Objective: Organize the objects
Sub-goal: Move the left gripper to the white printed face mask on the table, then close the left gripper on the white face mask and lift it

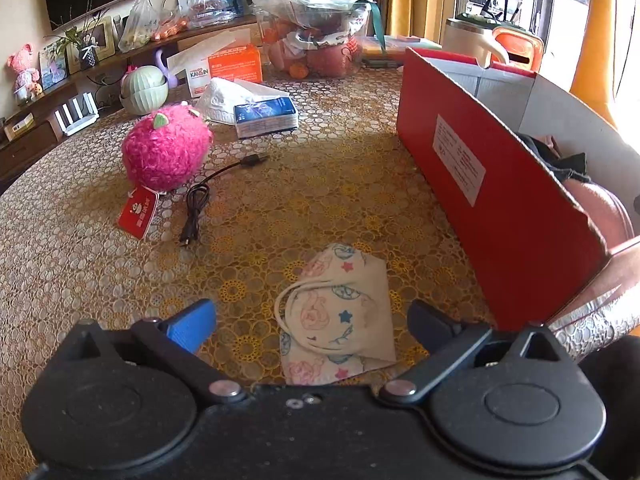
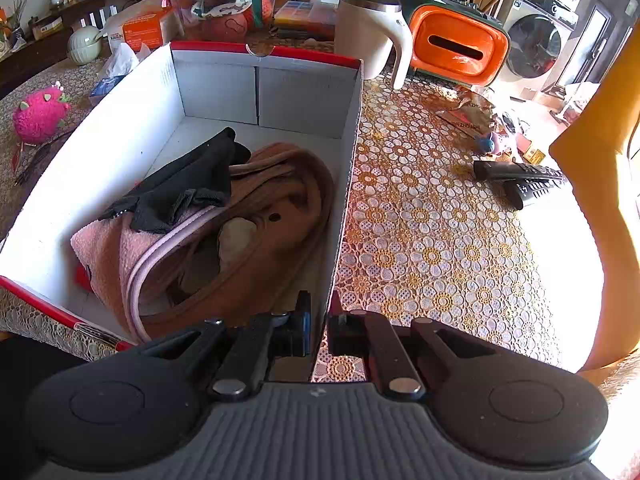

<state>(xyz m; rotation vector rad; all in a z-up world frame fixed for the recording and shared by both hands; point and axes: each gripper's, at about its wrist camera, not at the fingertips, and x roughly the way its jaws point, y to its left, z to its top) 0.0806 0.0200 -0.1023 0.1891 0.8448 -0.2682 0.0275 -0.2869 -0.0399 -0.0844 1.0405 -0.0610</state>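
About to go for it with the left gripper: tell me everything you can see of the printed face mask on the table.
The face mask is off-white, looks like soft fabric, and is printed with pink and blue outline drawings and small red and blue stars. It lies folded flat and slightly crumpled on the lace-patterned tablecloth, with a white ear loop curled over its left side. It sits just ahead of the left gripper, between its open fingers, which do not touch it. The red box stands to its right, apart from it.

lace-covered table (image 1: 320,184), mask (image 1: 340,316), cable (image 1: 200,196), box (image 1: 500,184)
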